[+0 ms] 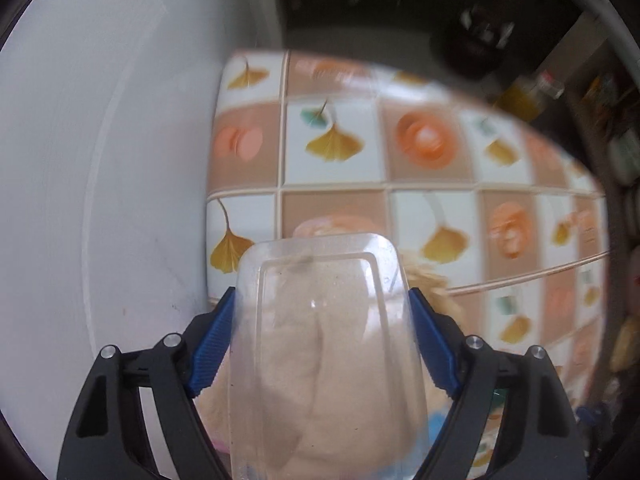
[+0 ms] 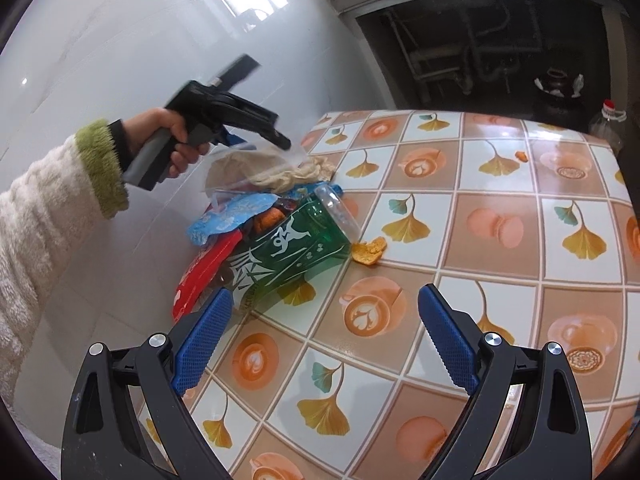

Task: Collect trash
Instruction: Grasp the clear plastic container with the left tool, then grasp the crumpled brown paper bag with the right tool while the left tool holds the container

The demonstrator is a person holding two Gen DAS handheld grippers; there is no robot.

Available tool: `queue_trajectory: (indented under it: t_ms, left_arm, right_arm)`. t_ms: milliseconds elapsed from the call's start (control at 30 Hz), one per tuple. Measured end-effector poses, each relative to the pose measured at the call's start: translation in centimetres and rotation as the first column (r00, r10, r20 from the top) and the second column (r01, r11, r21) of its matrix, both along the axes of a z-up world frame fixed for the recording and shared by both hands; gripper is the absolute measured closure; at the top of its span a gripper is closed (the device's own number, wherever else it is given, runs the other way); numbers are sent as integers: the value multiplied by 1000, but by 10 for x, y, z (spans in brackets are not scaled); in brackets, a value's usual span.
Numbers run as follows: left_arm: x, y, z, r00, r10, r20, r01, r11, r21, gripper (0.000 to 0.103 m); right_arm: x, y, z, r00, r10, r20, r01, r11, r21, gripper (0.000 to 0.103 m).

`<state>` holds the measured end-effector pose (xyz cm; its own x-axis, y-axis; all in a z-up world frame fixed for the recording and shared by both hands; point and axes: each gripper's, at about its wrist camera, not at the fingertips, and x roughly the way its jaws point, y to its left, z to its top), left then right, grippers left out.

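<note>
Apparently the left gripper (image 1: pixel 322 300) jaws clamp a clear plastic tray (image 1: pixel 320 320) lengthwise above the trash pile (image 2: pixel 276 224) at the frame's left; the right gripper (image 2: pixel 325 312) gapes empty.

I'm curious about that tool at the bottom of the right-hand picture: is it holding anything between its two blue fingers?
No, the right gripper stands open, and between its blue pads only the patterned tablecloth shows.
</note>
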<state>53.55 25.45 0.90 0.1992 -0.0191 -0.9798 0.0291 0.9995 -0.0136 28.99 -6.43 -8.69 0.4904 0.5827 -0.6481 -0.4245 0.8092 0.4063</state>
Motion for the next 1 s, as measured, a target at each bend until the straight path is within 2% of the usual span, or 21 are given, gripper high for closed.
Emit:
queue_trajectory:
  t_ms: [67, 200, 267, 367, 467, 500, 600, 700, 800, 867, 933, 1000]
  left_arm:
    - [-17, -4, 23, 998, 1, 63, 3, 998, -68, 23]
    - [-58, -23, 65, 983, -42, 176, 79, 976, -204, 23]
    - [-78, -35, 76, 975, -44, 216, 96, 967, -236, 23]
    - [-111, -51, 98, 949, -43, 313, 137, 948, -286, 23]
    - [-159, -54, 113, 914, 7, 406, 149, 924, -351, 23]
    - [-177, -51, 115, 898, 33, 439, 138, 926, -352, 23]
    - [-220, -41, 115, 857, 95, 506, 106, 930, -353, 23]
    - [-273, -26, 104, 805, 191, 562, 78, 905, -419, 23]
    - [-309, -17, 83, 792, 256, 554, 39, 885, -463, 23]
    - [-324, -16, 71, 782, 266, 563, 23, 891, -453, 23]
    - [-339, -17, 56, 785, 271, 557, 16, 890, -457, 23]
    - [-345, -18, 42, 795, 277, 540, 9, 884, -467, 23]
  right_arm:
    - [-4, -5, 3, 1000, -9, 10, 9, 1000, -6, 13]
    - [-11, -25, 7, 998, -60, 4, 60, 998, -4, 13]
    - [-17, -34, 11, 997, -81, 7, 81, 997, 0, 13]
    - [-26, -45, 19, 994, -107, 27, 107, 994, 0, 13]
    - [-32, -56, 30, 991, -124, 45, 124, 992, 14, 13]
    - [-33, -58, 33, 991, -128, 47, 127, 992, 14, 13]
    - [-27, -61, 44, 990, -124, 63, 124, 992, 10, 13]
    - [-3, -46, 58, 996, -70, 60, 70, 997, 13, 13]
    - [29, -10, 65, 999, 39, 19, -40, 998, 48, 13]
    - [50, 20, 66, 996, 87, 5, -88, 995, 40, 13]
    - [73, 49, 64, 990, 143, -11, -143, 989, 36, 13]
    - [97, 75, 55, 990, 133, -43, -133, 991, 9, 13]
